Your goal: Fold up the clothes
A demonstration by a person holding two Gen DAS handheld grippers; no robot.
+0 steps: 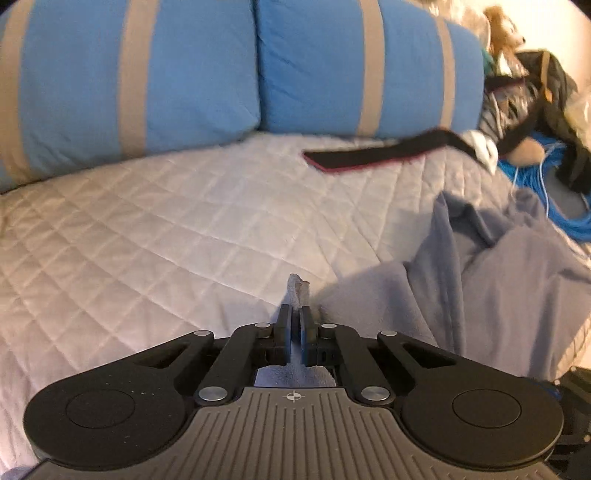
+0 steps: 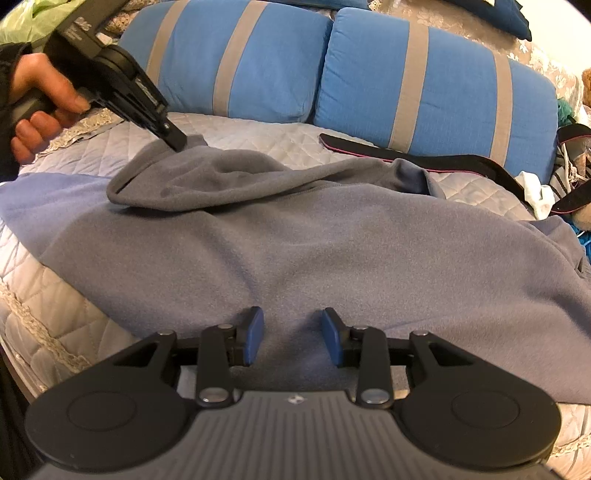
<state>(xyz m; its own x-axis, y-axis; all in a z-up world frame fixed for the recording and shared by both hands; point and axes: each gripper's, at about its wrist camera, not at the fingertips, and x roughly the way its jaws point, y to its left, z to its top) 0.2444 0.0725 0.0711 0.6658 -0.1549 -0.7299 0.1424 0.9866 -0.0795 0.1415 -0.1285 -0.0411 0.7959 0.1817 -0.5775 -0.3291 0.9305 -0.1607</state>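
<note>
A grey-blue fleece garment (image 2: 332,251) lies spread across the quilted bed (image 2: 258,140), its far edge rolled back over itself. My left gripper (image 2: 177,142), held by a person's hand (image 2: 40,96), is shut on the garment's far left corner. In the left wrist view a tuft of the fleece (image 1: 297,288) sticks up between the closed pads of that gripper (image 1: 295,314), and the rest of the garment (image 1: 498,277) hangs off to the right. My right gripper (image 2: 292,332) stands open low over the near part of the garment, with nothing pinched.
Two blue pillows with grey stripes (image 2: 424,85) line the back of the bed. A black strap with a pink edge (image 2: 406,155) lies in front of them. Dark bags (image 1: 535,92), a stuffed toy (image 1: 502,29) and blue cable (image 1: 546,184) crowd the right side.
</note>
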